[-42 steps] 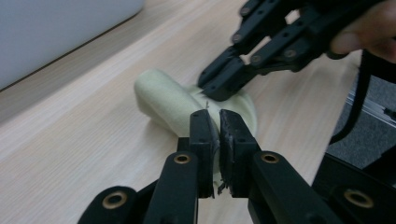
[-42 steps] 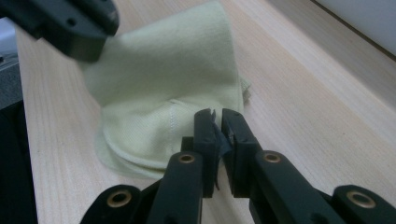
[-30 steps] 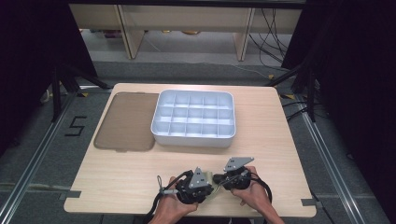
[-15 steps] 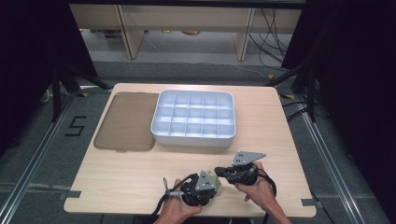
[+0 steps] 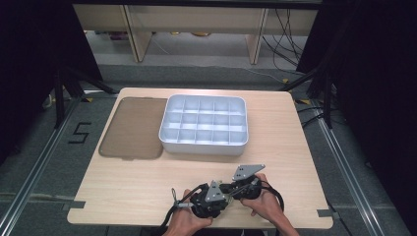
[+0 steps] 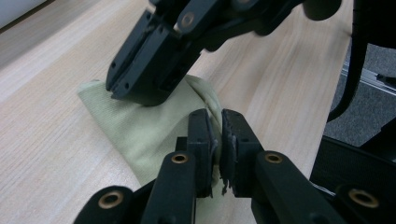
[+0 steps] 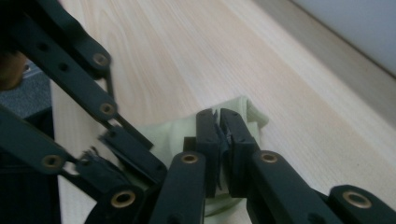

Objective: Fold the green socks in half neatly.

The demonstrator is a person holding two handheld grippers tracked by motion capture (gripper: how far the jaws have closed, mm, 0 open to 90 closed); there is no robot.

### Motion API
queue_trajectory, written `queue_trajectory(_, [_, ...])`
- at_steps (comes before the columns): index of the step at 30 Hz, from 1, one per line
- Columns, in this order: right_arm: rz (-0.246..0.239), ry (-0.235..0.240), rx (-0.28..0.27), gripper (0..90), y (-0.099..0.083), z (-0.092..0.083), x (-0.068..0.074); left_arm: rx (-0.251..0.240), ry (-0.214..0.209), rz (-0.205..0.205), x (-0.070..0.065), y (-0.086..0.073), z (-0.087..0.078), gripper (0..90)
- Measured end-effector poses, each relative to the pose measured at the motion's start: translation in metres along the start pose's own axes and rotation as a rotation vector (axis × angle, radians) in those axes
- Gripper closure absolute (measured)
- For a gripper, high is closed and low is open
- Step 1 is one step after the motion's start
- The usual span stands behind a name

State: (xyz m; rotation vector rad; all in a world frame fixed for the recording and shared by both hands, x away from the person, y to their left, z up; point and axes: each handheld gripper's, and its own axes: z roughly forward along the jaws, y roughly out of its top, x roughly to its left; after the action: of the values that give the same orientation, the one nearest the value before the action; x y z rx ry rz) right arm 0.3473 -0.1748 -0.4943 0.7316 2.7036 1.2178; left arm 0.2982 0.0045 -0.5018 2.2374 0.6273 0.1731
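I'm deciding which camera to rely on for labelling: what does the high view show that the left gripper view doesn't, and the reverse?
High view alone: the white plastic compartment tray, the flat brown mat beside it, and both of the person's hands holding the tools.

Left gripper view alone: the pale green folded cloth lying on the table, with the left tool closed on its edge and the right tool pinching its far side.

Both: the light wooden table and the two tools close together.

left hand-held gripper point(image 5: 220, 196): jaws pinched closed | right hand-held gripper point(image 5: 227, 188): jaws pinched closed | tips nearly meeting
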Motion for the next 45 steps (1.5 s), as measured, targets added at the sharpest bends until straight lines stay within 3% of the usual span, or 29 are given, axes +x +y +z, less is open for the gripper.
queue_trajectory(1, [0.007, 0.004, 0.002, 87.1, -0.001, 0.001, -0.001, -0.01, 0.001, -0.012, -0.001, 0.0, 0.0, 81.5])
queue_trajectory(2, [0.022, 0.002, 0.007, 87.3, -0.001, 0.001, 0.0, -0.01, -0.001, 0.012, 0.001, 0.0, 0.0, 80.9])
queue_trajectory(3, [0.002, -0.003, 0.004, 87.3, -0.001, 0.001, -0.001, -0.01, -0.001, 0.012, 0.001, 0.0, 0.0, 80.0])
queue_trajectory(4, [0.01, -0.003, 0.006, 87.3, -0.001, 0.002, 0.0, -0.004, 0.003, -0.007, 0.0, 0.0, 0.0, 78.9])
queue_trajectory(6, [0.011, -0.002, 0.006, 87.3, -0.001, 0.001, 0.0, -0.009, -0.007, 0.024, 0.001, 0.0, 0.0, 78.1])
queue_trajectory(8, [0.008, -0.01, 0.006, 87.3, -0.001, 0.002, 0.0, -0.023, -0.027, -0.031, -0.002, 0.0, -0.002, 73.9])
queue_trajectory(12, [0.009, -0.009, 0.005, 87.3, -0.001, 0.002, -0.001, -0.044, -0.052, -0.042, -0.001, 0.003, -0.013, 65.7])
queue_trajectory(13, [0.014, -0.005, 0.007, 87.3, -0.001, 0.001, -0.001, -0.066, -0.061, -0.071, -0.001, 0.002, -0.015, 63.4])
queue_trajectory(16, [0.006, -0.009, 0.005, 87.3, -0.002, 0.002, -0.001, -0.076, -0.076, -0.072, 0.005, 0.002, -0.028, 64.3])
queue_trajectory(17, [0.014, -0.002, 0.009, 87.3, -0.001, 0.001, -0.001, -0.088, -0.082, -0.103, 0.006, 0.0, -0.034, 69.6])
queue_trajectory(21, [0.008, -0.008, 0.006, 87.3, -0.002, 0.002, -0.001, -0.071, -0.068, -0.079, 0.009, -0.003, -0.037, 75.5])
queue_trajectory(25, [0.011, -0.01, 0.008, 87.2, -0.001, 0.001, 0.0, -0.061, -0.053, -0.091, 0.009, -0.004, -0.03, 80.4])
queue_trajectory(26, [0.011, -0.007, 0.008, 87.3, -0.001, 0.001, 0.0, -0.011, -0.039, -0.048, 0.009, -0.005, -0.024, 80.9])
queue_trajectory(30, [0.002, -0.01, 0.011, 87.2, -0.001, 0.001, 0.001, 0.025, -0.015, -0.02, 0.007, -0.009, -0.013, 82.5])
queue_trajectory(32, [0.002, -0.011, 0.012, 87.1, -0.001, 0.001, 0.0, 0.013, -0.02, -0.022, 0.007, -0.009, -0.012, 82.9])
queue_trajectory(33, [0.004, -0.01, 0.011, 87.1, -0.001, 0.001, 0.0, 0.02, -0.017, 0.005, 0.007, -0.008, -0.013, 82.9])
queue_trajectory(36, [0.018, -0.012, 0.007, 84.8, -0.001, 0.001, 0.002, 0.022, -0.016, 0.016, 0.007, -0.009, -0.013, 82.9])
queue_trajectory(37, [0.021, -0.011, 0.0, 82.1, -0.001, -0.001, 0.001, 0.014, -0.02, -0.023, 0.006, -0.01, -0.012, 82.9])
queue_trajectory(42, [0.019, 0.014, -0.055, 78.2, 0.003, -0.006, -0.003, 0.019, -0.014, 0.002, 0.006, -0.01, -0.013, 82.8])
queue_trajectory(45, [0.097, 0.012, -0.051, 68.2, 0.005, -0.009, -0.002, 0.025, -0.007, 0.004, 0.004, -0.009, -0.013, 82.0])
